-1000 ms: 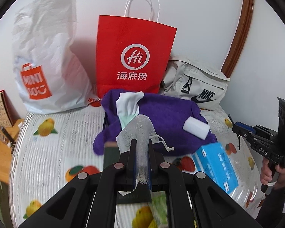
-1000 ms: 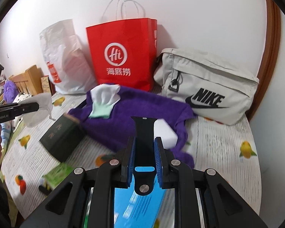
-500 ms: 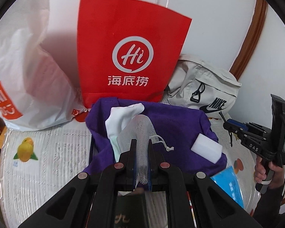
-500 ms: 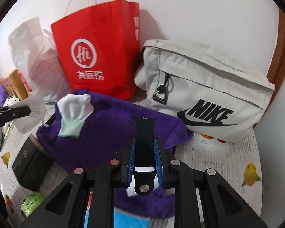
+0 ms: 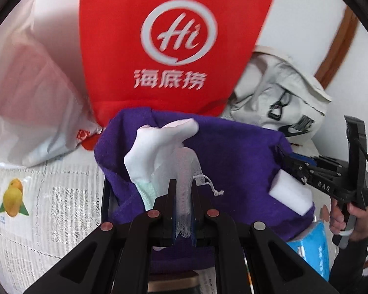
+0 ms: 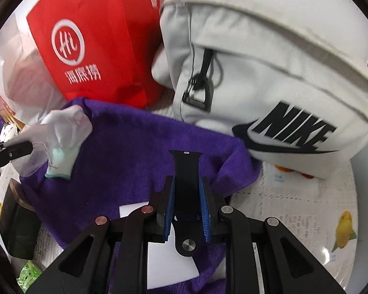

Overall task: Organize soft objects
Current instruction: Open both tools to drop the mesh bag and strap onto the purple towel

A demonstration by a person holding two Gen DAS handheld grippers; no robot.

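Note:
My left gripper [image 5: 183,188] is shut on a white mesh drawstring pouch [image 5: 186,169] and hangs over the near edge of a purple towel [image 5: 233,147]. A white glove [image 5: 157,142] lies on the towel just beyond the pouch. My right gripper [image 6: 187,183] is shut on a black watch strap [image 6: 186,166] above the towel [image 6: 135,147]. A white sponge block [image 6: 169,252] lies on the towel under the right gripper. The left view shows that gripper [image 5: 285,155] by the sponge [image 5: 289,196]. The right view shows the left gripper [image 6: 24,148] beside the glove [image 6: 66,127].
A red paper bag [image 5: 174,44], a white plastic bag [image 5: 24,98] and a grey Nike bag [image 6: 269,73] stand along the wall behind the towel. A blue tissue pack [image 5: 311,250], a dark box [image 6: 17,230] and a green packet [image 6: 29,274] lie on the fruit-print cover [image 6: 306,208].
Both grippers have moved forward and down toward the purple towel, so the towel and the bags behind it loom larger. The pouch and the strap stay gripped as before.

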